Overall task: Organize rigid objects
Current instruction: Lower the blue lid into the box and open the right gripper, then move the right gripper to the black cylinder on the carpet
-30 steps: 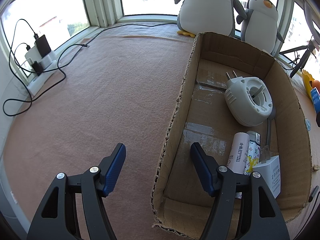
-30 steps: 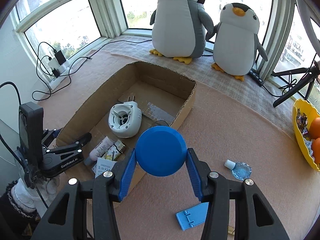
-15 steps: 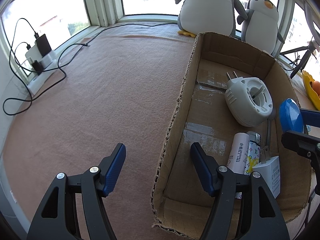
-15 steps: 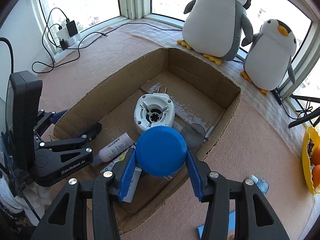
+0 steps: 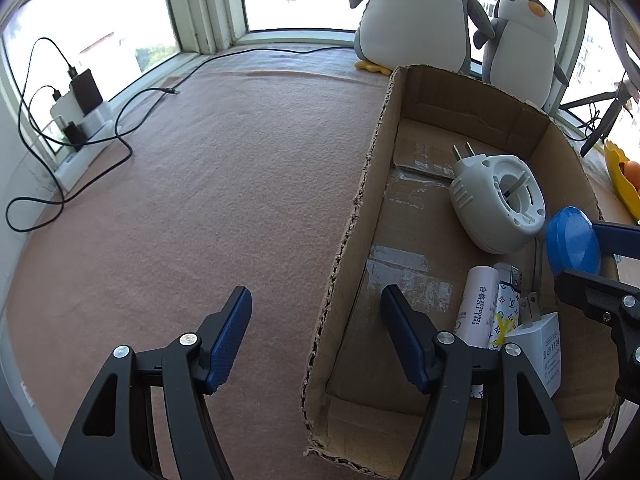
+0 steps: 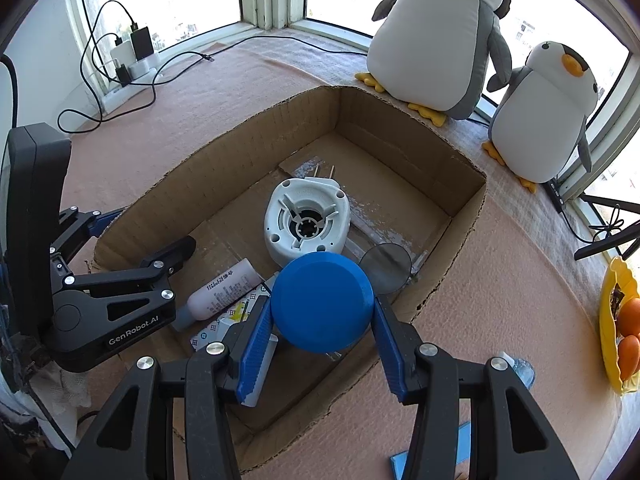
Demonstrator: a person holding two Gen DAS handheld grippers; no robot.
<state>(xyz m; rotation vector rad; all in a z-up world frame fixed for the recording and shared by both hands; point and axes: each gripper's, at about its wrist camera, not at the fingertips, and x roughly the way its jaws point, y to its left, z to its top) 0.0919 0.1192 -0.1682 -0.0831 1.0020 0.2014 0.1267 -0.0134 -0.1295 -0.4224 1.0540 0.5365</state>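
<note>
The right tongs (image 6: pixel 323 336) pinch a blue round lid (image 6: pixel 322 301) between their pads and hold it above the near end of the cardboard box (image 6: pixel 224 148), inside the rim line, so the coming move looks like a straight drop. Directly beneath lie a white charger (image 5: pixel 545 340), a patterned packet (image 5: pixel 505 312) and a pink-white tube (image 6: pixel 224 286), lying lengthwise toward the box's near-left corner. Beyond them sits the white plug-in device (image 6: pixel 307 220), with bare box floor behind it. The left tongs (image 5: pixel 316 336) are spread and hold nothing, straddling the box's left wall, one finger inside; the right is clearly the nearer to release. Two penguin toys (image 6: pixel 440 32) stand farthest off.
</note>
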